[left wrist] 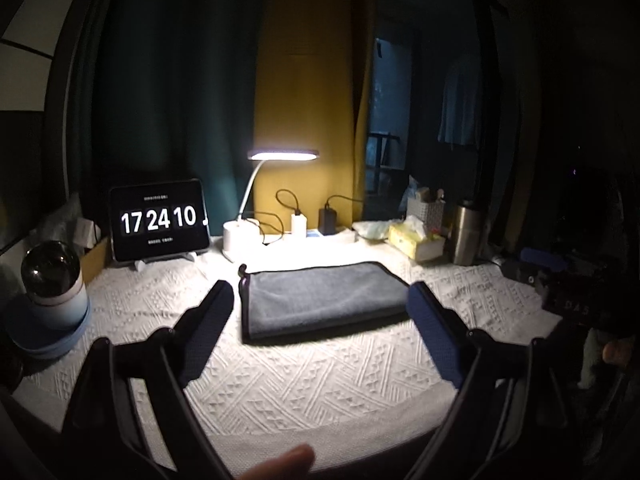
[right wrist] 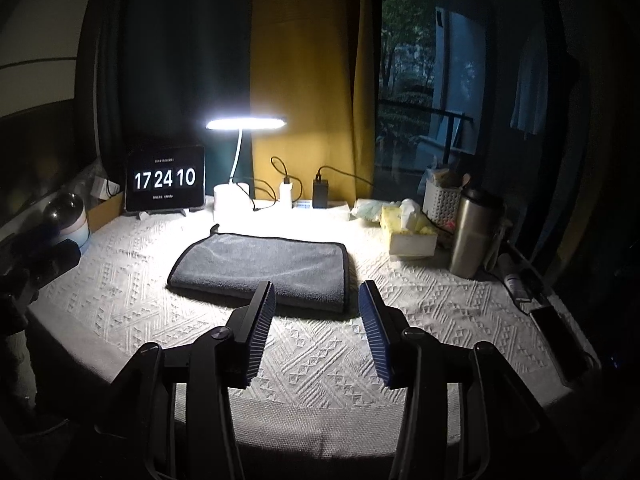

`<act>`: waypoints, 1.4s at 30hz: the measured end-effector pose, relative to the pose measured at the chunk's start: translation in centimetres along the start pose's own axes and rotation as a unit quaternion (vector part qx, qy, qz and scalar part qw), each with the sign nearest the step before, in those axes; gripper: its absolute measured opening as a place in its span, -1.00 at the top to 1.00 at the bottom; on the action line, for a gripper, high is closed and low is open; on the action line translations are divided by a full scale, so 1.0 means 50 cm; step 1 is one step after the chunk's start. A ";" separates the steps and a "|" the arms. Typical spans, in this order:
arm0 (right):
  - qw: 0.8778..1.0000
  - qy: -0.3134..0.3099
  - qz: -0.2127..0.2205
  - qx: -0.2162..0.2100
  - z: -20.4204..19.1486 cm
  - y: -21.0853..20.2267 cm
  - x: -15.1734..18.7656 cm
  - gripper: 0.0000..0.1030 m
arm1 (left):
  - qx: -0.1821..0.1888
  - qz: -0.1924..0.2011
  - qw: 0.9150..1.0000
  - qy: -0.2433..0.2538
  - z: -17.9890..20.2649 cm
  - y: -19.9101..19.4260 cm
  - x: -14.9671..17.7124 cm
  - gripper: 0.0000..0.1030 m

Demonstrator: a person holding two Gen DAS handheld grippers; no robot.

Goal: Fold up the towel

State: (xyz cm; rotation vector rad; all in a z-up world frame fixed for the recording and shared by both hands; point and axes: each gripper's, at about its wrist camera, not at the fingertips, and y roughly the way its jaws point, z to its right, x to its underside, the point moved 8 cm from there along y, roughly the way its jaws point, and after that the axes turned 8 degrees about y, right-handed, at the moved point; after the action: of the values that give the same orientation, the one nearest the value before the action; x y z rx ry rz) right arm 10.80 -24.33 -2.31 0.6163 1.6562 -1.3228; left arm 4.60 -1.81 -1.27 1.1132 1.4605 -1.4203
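Only rightward: phone (right wrist: 560, 344) beside tablecloth (right wrist: 320, 360).

The towel (right wrist: 262, 266) was soft, matt grey cloth with a fine nap and a darker stitched edging. Under it lay a white tablecloth (right wrist: 320, 360), woven with raised diamond patterns. The tumbler (right wrist: 472, 236) showed brushed metal with a dull sheen. The tablet (right wrist: 165, 184) had a glossy screen. The right gripper (right wrist: 317, 300) was matt black plastic; its pads (right wrist: 262, 328) were ribbed blue.
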 end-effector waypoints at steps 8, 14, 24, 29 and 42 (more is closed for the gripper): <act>1.000 -0.004 0.004 -0.004 -0.010 -0.006 -0.012 -0.01 | -0.011 -0.005 1.000 -0.012 -0.021 0.002 0.004 -0.80; 1.000 -0.005 0.001 -0.005 -0.017 -0.002 -0.011 -0.01 | -0.013 -0.007 1.000 -0.017 -0.024 0.002 0.007 -0.80; 1.000 -0.006 0.002 -0.005 -0.015 -0.002 -0.012 -0.01 | -0.010 -0.008 1.000 -0.021 -0.023 0.003 0.005 -0.80; 1.000 -0.005 0.002 -0.005 -0.015 -0.003 -0.012 -0.01 | -0.010 -0.010 1.000 -0.023 -0.024 0.005 0.005 -0.80; 1.000 -0.005 0.001 -0.005 -0.014 -0.002 -0.012 -0.01 | -0.010 -0.014 0.999 -0.032 -0.030 0.007 0.011 -0.80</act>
State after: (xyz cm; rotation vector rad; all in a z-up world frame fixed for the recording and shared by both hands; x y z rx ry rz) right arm 10.74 -23.64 -1.72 0.6042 1.6524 -1.3126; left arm 4.84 -0.30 -1.82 1.0294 1.4467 -1.4438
